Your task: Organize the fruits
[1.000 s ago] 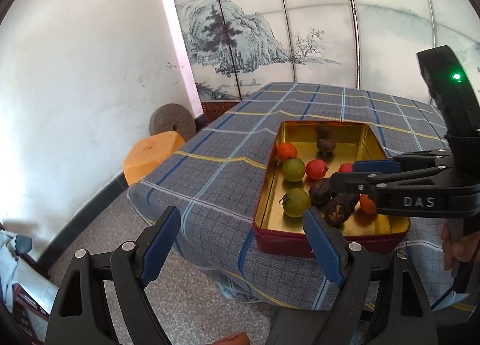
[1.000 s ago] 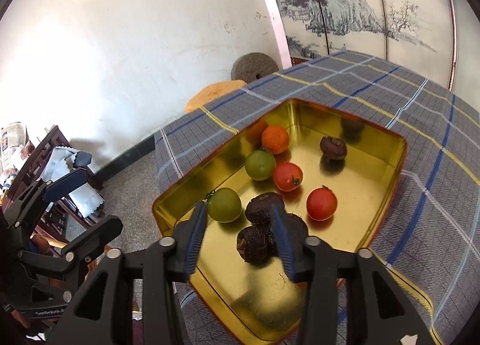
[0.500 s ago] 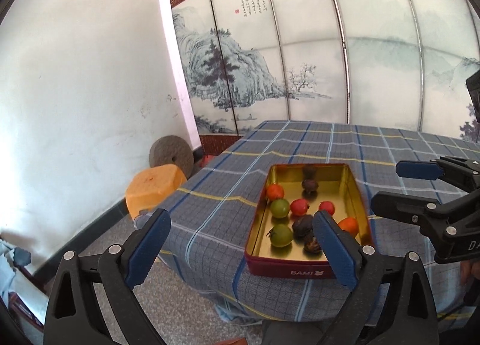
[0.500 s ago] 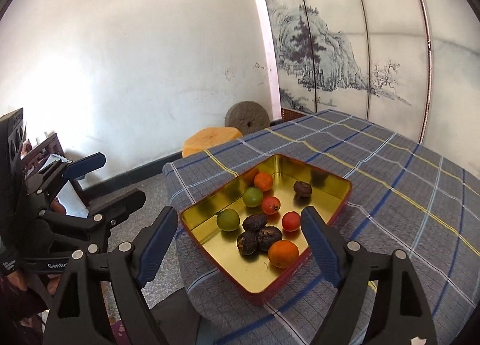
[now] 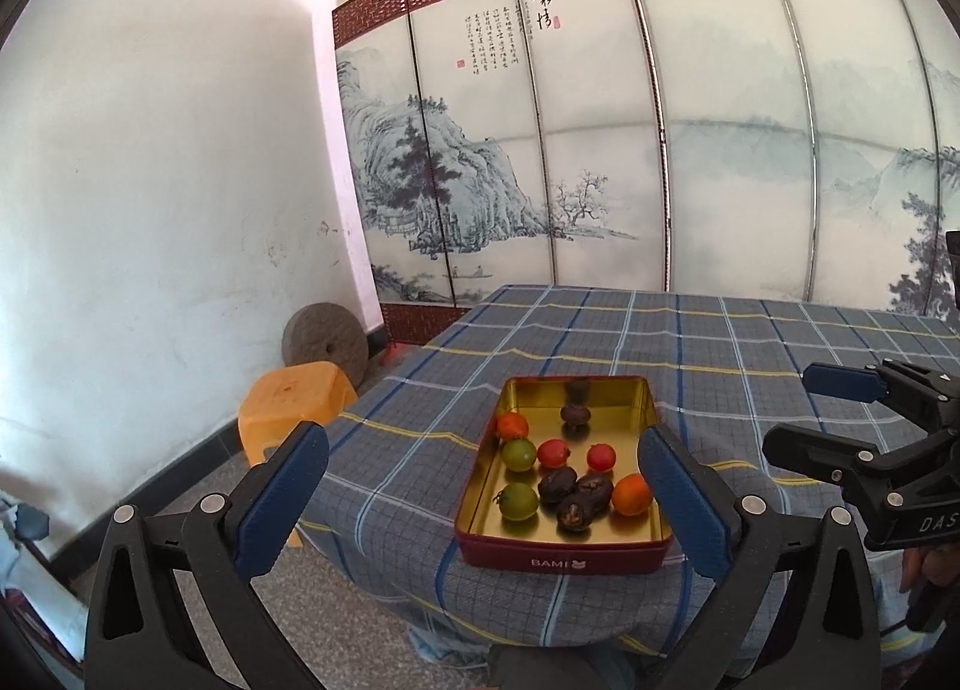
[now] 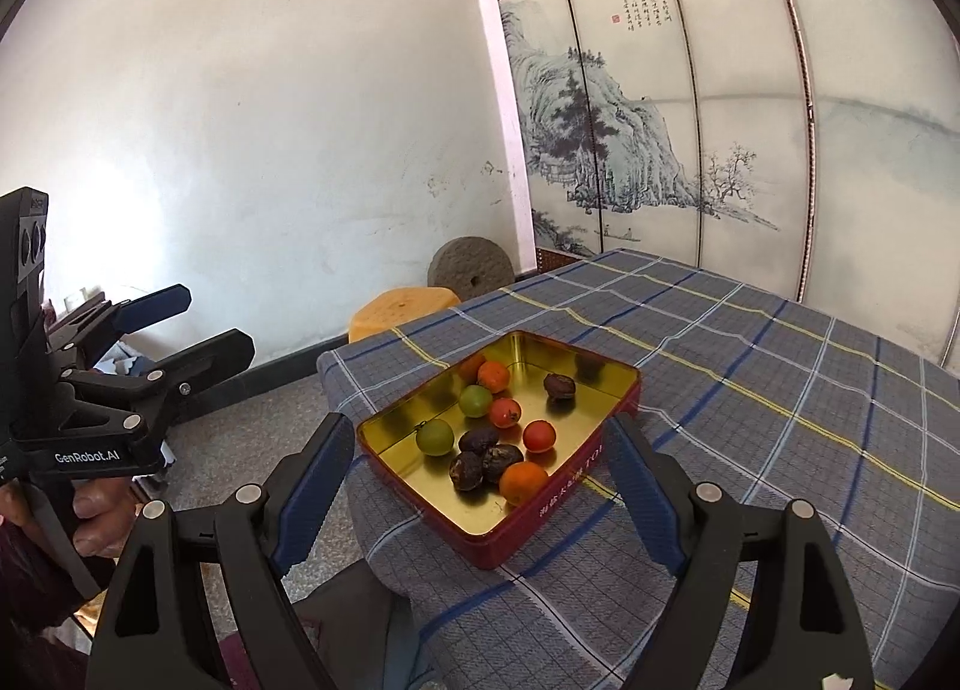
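A red tin with a gold inside point(image 5: 564, 563) point(image 6: 540, 516) sits at the near left corner of the checked tablecloth. It holds several small fruits: an orange one point(image 5: 631, 494) point(image 6: 524, 481), red ones point(image 5: 552, 452), green ones point(image 5: 519, 501) point(image 6: 435, 437) and dark wrinkled ones point(image 5: 579, 505) point(image 6: 477, 462). My left gripper point(image 5: 480, 498) is open and empty, held back from the table's front edge. My right gripper point(image 6: 474, 498) is open and empty, back from the tin's near corner. Each gripper shows in the other's view, the right gripper point(image 5: 840, 414) and the left gripper point(image 6: 180, 324).
A yellow plastic stool point(image 5: 294, 402) point(image 6: 402, 312) and a round millstone point(image 5: 324, 339) point(image 6: 471, 270) stand on the floor left of the table. A painted folding screen point(image 5: 660, 150) stands behind the table. A white wall is at the left.
Both grippers have pulled back and up from the tin. The right gripper, close over the dark fruits a second ago, opened wide; the orange fruit now lies in the tin by them.
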Available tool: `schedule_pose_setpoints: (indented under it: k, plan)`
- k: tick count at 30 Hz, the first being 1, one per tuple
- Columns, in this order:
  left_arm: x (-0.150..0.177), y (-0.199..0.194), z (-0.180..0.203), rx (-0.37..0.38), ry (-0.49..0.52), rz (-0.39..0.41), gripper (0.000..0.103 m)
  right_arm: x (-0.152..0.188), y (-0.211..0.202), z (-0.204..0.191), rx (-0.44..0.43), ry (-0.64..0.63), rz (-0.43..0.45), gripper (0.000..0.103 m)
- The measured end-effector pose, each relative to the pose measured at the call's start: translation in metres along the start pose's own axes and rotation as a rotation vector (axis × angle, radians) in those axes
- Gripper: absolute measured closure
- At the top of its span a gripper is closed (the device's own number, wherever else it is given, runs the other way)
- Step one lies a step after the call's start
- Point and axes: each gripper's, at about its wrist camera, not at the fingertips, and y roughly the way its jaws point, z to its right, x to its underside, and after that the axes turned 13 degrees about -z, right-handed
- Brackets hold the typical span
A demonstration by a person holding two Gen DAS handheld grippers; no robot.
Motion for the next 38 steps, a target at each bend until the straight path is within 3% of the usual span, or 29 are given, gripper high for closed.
schedule_pose_setpoints:
  k: [4,18,25,31,38]
  plan:
    - [0.0,-0.014,0.003,-0.008,0.006,0.027,0.0,0.004,-0.013,0.0,0.013,0.001,0.026,0.012]
    - [0.0,-0.041,0.009,0.011,0.007,0.061,0.0,0.023,-0.041,0.013,0.039,0.036,0.053,0.009]
    - [0.0,-0.039,0.014,0.033,0.016,0.04,0.0,0.032,-0.045,0.031,0.065,0.059,0.039,0.006]
    - [-0.003,-0.023,0.021,0.048,0.04,-0.011,0.0,0.053,-0.034,0.087,0.164,0.102,-0.062,0.004]
    - [-0.009,-0.004,0.032,0.025,0.045,-0.058,0.0,0.091,-0.025,0.203,0.321,0.268,-0.227,0.004]
